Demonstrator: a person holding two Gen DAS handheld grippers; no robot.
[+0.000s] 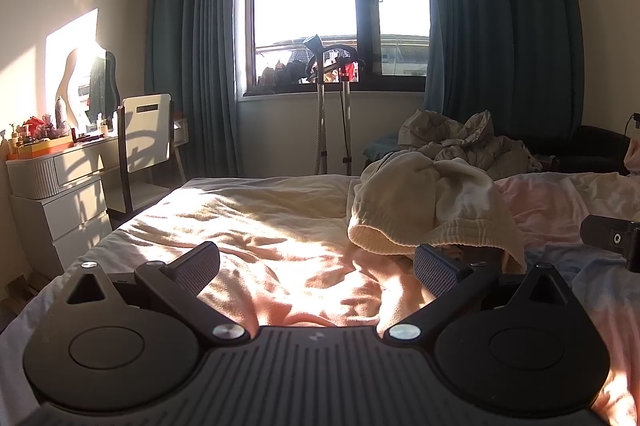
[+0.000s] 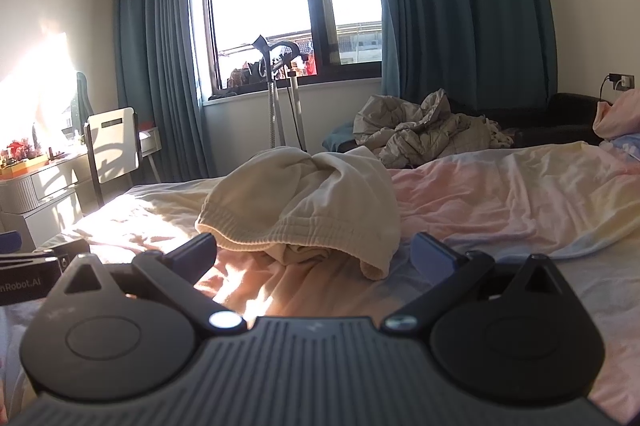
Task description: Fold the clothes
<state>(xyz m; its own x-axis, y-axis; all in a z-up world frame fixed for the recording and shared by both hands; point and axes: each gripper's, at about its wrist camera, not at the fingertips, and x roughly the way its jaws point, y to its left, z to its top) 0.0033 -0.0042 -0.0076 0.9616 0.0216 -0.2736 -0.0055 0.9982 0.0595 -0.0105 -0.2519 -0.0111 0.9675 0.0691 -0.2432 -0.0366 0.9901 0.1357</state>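
Observation:
A crumpled cream garment (image 1: 424, 210) with a ribbed elastic waistband lies in a heap on the bed (image 1: 256, 226). In the left wrist view it sits ahead and to the right of my left gripper (image 1: 316, 268), which is open and empty; its right finger is just below the waistband. In the right wrist view the garment (image 2: 308, 202) lies straight ahead of my right gripper (image 2: 316, 254), which is open and empty, its fingers wide apart just short of the hem. The bed's pastel sheet (image 2: 500, 202) is wrinkled.
A rumpled grey-beige quilt (image 1: 460, 142) lies beyond the bed. A garment steamer stand (image 1: 324, 98) is by the window. A white dresser (image 1: 60, 178) and chair (image 1: 144, 142) stand left. The other gripper shows at the right edge (image 1: 616, 238) and, in the right view, the left edge (image 2: 32, 274).

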